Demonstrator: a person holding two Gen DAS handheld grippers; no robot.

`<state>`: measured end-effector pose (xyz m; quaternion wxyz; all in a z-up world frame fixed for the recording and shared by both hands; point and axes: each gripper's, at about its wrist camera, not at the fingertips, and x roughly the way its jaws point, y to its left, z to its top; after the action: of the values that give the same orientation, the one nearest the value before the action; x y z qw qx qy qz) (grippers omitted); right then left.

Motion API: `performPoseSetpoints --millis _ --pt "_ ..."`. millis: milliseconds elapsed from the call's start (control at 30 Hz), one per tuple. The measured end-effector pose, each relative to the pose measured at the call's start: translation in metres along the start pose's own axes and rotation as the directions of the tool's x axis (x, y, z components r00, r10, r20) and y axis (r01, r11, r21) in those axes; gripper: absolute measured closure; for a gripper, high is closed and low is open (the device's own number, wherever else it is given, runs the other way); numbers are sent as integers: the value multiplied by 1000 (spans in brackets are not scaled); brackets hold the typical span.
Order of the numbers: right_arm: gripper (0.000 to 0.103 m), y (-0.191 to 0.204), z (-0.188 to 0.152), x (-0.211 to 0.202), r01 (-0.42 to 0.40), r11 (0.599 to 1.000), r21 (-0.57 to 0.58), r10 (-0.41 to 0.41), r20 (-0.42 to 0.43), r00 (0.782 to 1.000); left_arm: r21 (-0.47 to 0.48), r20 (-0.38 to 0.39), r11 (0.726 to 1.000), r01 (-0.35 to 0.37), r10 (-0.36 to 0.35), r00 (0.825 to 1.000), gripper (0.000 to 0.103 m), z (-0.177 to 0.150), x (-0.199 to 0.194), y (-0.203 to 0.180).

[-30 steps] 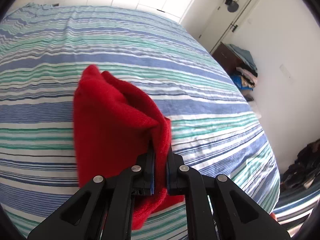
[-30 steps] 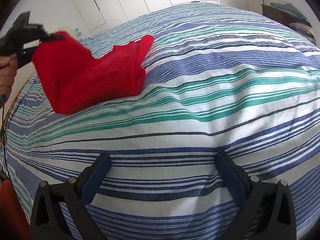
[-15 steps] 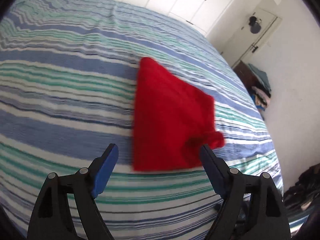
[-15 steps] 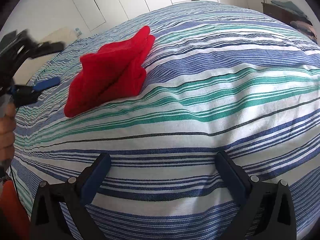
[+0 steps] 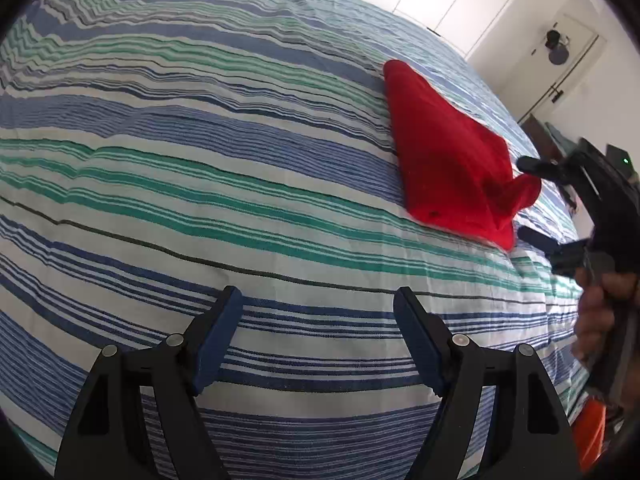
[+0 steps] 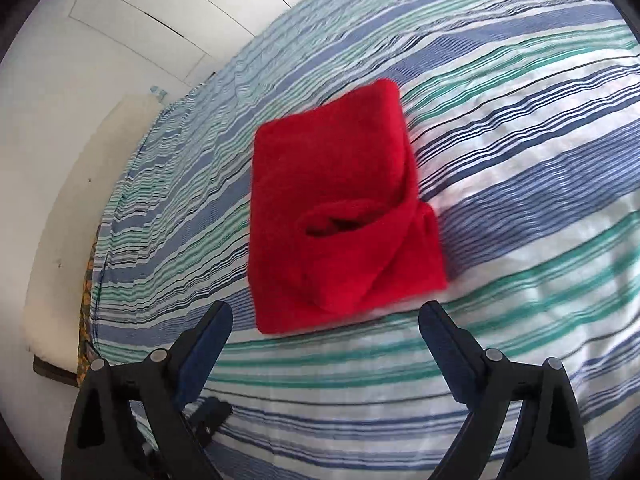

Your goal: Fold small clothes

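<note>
One garment (image 6: 336, 216) in play, red, dropped from the left tongs (image 5: 318, 336) a second ago and now lying folded on the striped bed (image 5: 200, 184), up and to the right of those tongs, well apart. Left jaws wide, narrowing slightly, nothing between them. Right tongs (image 6: 326, 344) swung in close, garment just beyond the tips; jaws wide and closing, nothing gripped yet. Means one fold laid down; loose flap and open pocket facing the right tongs, so likely another fold or a tidy-up next. Plenty of bare bedspread on every side. Bed edge and white wall off to the left of the right tongs.
</note>
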<state>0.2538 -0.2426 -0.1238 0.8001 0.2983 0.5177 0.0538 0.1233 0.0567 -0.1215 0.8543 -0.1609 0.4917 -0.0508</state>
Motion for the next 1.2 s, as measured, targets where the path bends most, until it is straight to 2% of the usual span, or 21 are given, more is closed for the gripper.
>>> performPoseSetpoints --millis 33,67,100,167,233,267,300,367,433,567,633,700,767,833,900,967,1000,1033,1067,1133,1200 --pt "9 -2 7 11 22 999 26 -22 12 1000 2 4 1000 -3 3 1000 24 1 -2 0" --pt "18 -7 13 16 29 998 53 -31 40 999 -3 13 1000 0 0 1000 24 1 -7 3" --pt "57 -15 18 17 6 996 83 -12 64 998 -11 21 1000 7 -7 1000 24 2 -12 5" --pt "90 -30 22 9 -74 981 179 65 59 996 -28 43 999 23 -22 999 24 4 -21 11" --pt "93 -46 20 -9 -285 928 239 264 118 957 -34 57 999 27 -25 998 24 8 -21 9" --pt "93 -55 18 -14 -328 919 219 301 149 942 -33 56 999 32 -30 998 24 11 -17 5" --pt "93 -66 16 -11 -290 934 210 265 138 954 -25 49 999 36 -35 998 24 18 -5 -2" --pt "90 -98 11 13 -155 948 277 157 17 987 7 31 999 47 -47 998 25 28 5 -21" --pt "88 -112 7 23 -135 950 283 146 -18 989 49 40 996 72 -74 996 25 40 11 -45" --pt "53 -81 17 3 -68 997 37 69 -20 997 187 69 979 88 -102 992 25 72 24 -103" --pt "51 -68 27 -19 -9 998 -69 13 49 999 254 87 965 72 -96 992 25 83 38 -125" --pt "51 -60 47 -34 6 990 -137 10 113 994 323 63 946 34 -57 996 25 88 65 -143" --pt "47 -56 74 -30 -1 989 -149 18 110 994 405 -16 914 -31 41 999 25 81 102 -153" --pt "46 -58 92 -22 2 989 -145 11 87 996 483 -38 869 -107 142 989 24 69 126 -158" --pt "46 -55 114 2 -3 989 -145 12 62 998 497 -3 861 -108 126 992 22 63 121 -156" --pt "52 -56 126 25 -18 990 -137 23 30 999 474 -22 876 -91 116 993 22 65 116 -151" --pt "76 -54 130 38 -4 989 -146 4 3 1000 464 -29 881 -87 114 993 22 66 114 -149" --pt "90 -49 131 45 32 985 -169 -33 -3 999 454 -32 887 -86 113 993 22 68 113 -148" --pt "96 -42 132 49 57 976 -211 -55 15 998 442 -34 893 -86 113 993 22 69 112 -147" --pt "96 -35 129 59 150 936 -320 -142 47 989 422 -44 903 -81 110 993 22 70 112 -147" --pt "94 -40 125 71 182 923 -339 -189 12 982 417 -47 904 -92 123 991 22 70 111 -147"
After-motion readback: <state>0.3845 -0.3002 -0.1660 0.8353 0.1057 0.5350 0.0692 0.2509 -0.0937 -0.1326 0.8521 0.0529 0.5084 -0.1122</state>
